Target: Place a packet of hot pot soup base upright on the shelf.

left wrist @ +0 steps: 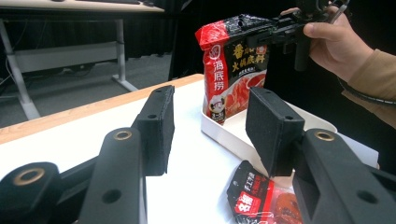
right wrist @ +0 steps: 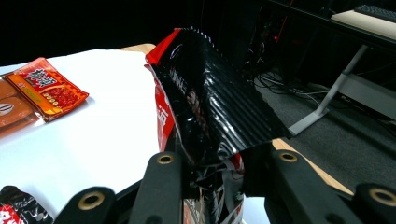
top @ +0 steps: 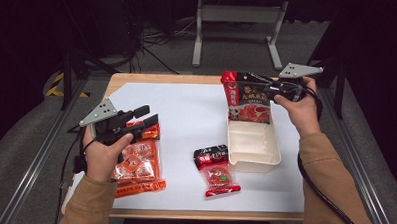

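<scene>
Red-and-black glossy hotpot-base pouch [top: 248,96] is hanging upright with its bottom edge inside the cream rectangular plastic tub [top: 252,155], at the tub's far end. The right gripper [top: 271,89] is pinching the pouch's crimped top seam, jaws clamped tight on the foil, as the right gripper view is showing close up [right wrist: 210,116]. Judging by this, the step in hand is lowering the pouch into the tub; the next move is calling for the pouch to sink or tip flat before the jaws let go, otherwise it could flop over the tub's rim.

The left gripper [top: 144,117] is hovering well to the left of the tub, above the orange clear-windowed pack of sausages [top: 139,165], its jaws standing partly apart with nothing between them.

Counting: one tub, one hotpot pouch, one orange sausage pack, and one small red-and-black snack packet [top: 216,170] lying just left of the tub's near corner. All are sitting on the white table sheet [top: 186,116].
</scene>
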The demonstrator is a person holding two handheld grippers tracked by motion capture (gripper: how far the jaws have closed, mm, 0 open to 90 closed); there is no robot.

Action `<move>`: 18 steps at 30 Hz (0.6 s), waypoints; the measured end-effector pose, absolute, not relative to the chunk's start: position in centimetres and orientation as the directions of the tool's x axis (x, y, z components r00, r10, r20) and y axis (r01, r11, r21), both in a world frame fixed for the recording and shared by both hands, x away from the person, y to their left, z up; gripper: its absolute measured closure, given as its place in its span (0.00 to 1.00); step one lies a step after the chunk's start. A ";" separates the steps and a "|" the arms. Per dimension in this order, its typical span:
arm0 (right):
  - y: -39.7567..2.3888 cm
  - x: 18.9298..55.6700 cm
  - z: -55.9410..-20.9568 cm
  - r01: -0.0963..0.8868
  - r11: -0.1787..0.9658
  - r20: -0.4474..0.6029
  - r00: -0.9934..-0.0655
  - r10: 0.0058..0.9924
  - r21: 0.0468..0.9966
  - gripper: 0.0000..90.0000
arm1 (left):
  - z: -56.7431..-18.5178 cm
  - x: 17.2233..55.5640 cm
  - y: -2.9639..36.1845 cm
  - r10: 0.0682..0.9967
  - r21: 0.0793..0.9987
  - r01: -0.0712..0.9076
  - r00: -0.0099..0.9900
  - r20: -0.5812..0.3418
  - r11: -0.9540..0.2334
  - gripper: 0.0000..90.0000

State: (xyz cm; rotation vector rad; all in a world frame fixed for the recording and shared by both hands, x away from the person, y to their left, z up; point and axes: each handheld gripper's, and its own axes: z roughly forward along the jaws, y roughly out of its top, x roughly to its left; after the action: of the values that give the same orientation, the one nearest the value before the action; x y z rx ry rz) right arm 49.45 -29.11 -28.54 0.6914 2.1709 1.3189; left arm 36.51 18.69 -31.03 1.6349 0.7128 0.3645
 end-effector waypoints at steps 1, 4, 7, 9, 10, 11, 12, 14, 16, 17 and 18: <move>-29.2 49.4 -28.6 0.162 0.400 -0.154 -0.744 0.650 0.902 0.81 | -31.0 36.5 18.7 0.632 0.968 0.245 0.759 -0.155 -0.056 0.59; -29.3 49.4 -28.7 0.169 0.399 -0.150 -0.743 0.652 0.901 0.81 | -31.0 36.5 18.6 0.631 0.968 0.246 0.759 -0.158 -0.055 0.59; -29.6 49.4 -29.2 0.196 0.420 -0.147 -0.740 0.656 0.886 0.81 | -31.0 36.5 18.7 0.632 0.969 0.241 0.760 -0.152 -0.058 0.58; -29.8 49.5 -29.9 0.219 0.431 -0.142 -0.736 0.662 0.875 0.81 | -31.0 36.4 18.7 0.632 0.968 0.244 0.759 -0.155 -0.056 0.58; -30.0 49.6 -30.2 0.224 0.431 -0.138 -0.735 0.664 0.874 0.81 | -31.0 36.4 18.7 0.633 0.968 0.246 0.759 -0.156 -0.057 0.58; -30.2 49.6 -30.5 0.230 0.424 -0.132 -0.732 0.669 0.876 0.81 | -31.0 36.4 18.7 0.633 0.967 0.247 0.758 -0.157 -0.056 0.58; -30.4 49.5 -30.7 0.233 0.411 -0.122 -0.729 0.674 0.881 0.81 | -31.0 36.4 18.7 0.635 0.968 0.245 0.757 -0.155 -0.056 0.57; -30.8 49.4 -31.0 0.240 0.402 -0.113 -0.724 0.681 0.884 0.81 | -31.0 36.5 18.7 0.636 0.968 0.244 0.756 -0.154 -0.056 0.57; -31.2 49.2 -31.2 0.248 0.395 -0.105 -0.720 0.686 0.884 0.81 | -31.1 36.5 18.6 0.634 0.967 0.246 0.758 -0.153 -0.060 0.56; -31.3 49.2 -31.3 0.253 0.390 -0.098 -0.717 0.690 0.885 0.81 | -31.1 36.5 18.5 0.634 0.967 0.249 0.757 -0.156 -0.060 0.56; -31.5 49.1 -31.5 0.257 0.389 -0.097 -0.715 0.692 0.885 0.81 | -31.1 36.5 18.5 0.635 0.966 0.251 0.756 -0.157 -0.060 0.55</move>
State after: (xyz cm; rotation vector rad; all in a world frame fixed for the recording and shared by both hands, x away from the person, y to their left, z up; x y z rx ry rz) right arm 49.10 -31.46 -31.46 0.8144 2.1966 1.2815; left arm 36.51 18.51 -31.09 1.6401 0.7193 0.3634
